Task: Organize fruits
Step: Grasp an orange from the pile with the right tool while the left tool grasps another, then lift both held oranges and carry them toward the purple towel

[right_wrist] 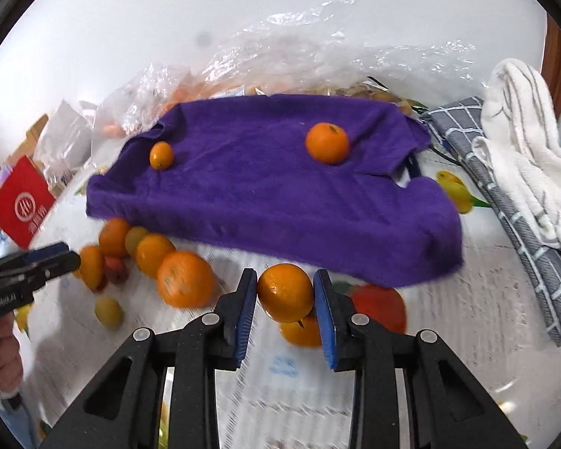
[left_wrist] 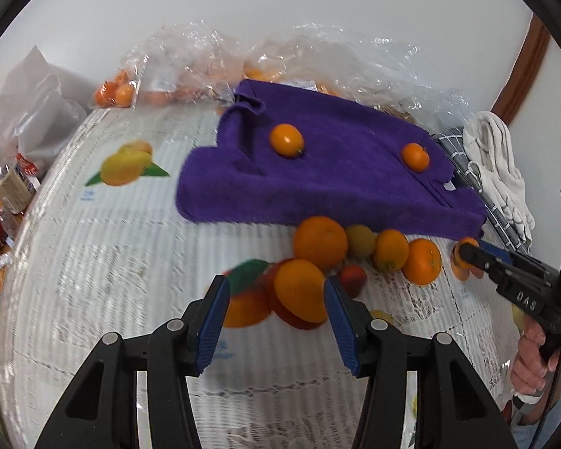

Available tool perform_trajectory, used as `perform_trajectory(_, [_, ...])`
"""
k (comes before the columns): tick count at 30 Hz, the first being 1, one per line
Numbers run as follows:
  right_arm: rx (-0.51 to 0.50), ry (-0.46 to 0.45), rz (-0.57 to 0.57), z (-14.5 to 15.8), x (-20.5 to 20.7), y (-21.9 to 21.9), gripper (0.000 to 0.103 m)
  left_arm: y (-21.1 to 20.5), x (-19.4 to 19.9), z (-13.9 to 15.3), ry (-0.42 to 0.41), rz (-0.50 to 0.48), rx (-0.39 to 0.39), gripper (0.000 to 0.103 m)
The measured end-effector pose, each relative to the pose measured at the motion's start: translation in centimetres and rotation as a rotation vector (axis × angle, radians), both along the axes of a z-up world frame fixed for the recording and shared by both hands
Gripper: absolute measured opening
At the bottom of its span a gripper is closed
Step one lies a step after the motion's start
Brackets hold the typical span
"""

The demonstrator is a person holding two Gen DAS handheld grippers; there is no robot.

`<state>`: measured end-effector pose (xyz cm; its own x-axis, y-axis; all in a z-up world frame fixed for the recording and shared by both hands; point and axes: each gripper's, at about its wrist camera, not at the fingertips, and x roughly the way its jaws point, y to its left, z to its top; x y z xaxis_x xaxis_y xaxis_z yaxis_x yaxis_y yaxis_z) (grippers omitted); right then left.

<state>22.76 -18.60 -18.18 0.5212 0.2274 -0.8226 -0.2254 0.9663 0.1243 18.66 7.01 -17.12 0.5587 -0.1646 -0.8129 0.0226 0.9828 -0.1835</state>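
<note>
Right gripper (right_wrist: 285, 301) fingers pinch a mandarin (right_wrist: 285, 292) above the tabletop (right_wrist: 467, 318), near the purple towel (right_wrist: 261, 194) edge. Left gripper (left_wrist: 276, 321) fingers spread, holding nothing, over the fruit pile (left_wrist: 355, 247).

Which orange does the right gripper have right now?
The orange pinched in the right gripper, just in front of the purple towel; the others lie loose on towel or table.
</note>
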Motion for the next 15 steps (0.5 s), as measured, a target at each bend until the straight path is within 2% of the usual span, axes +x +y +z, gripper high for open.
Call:
perform_trajectory(3, [-0.017, 0.009, 0.014, -1.0, -0.3, -0.2, 0.031, -0.4, 0.1, -0.6, 0.02, 0.003, -0.032, 0.05])
perform_trajectory(7, [0.006, 0.019, 0.032, -1.7, -0.1, 0.1, 0.032, -0.8, 0.1, -1.0, 0.011, 0.006, -0.034, 0.05])
perform_trajectory(12, [-0.061, -0.015, 0.059, -2.0, -0.7, 1.1, 0.032, -0.6, 0.3, -1.4, 0.016, 0.045, -0.074, 0.05])
perform_trajectory(13, [-0.085, -0.028, 0.064, -2.1, -1.0, 1.4, 0.032, -0.7, 0.2, -1.3, 0.009, 0.045, -0.066, 0.049])
perform_trajectory(15, [-0.105, -0.036, 0.064, -2.1, -1.2, 1.7, 0.032, -0.9, -0.1, -1.2, -0.004, 0.038, -0.05, 0.04])
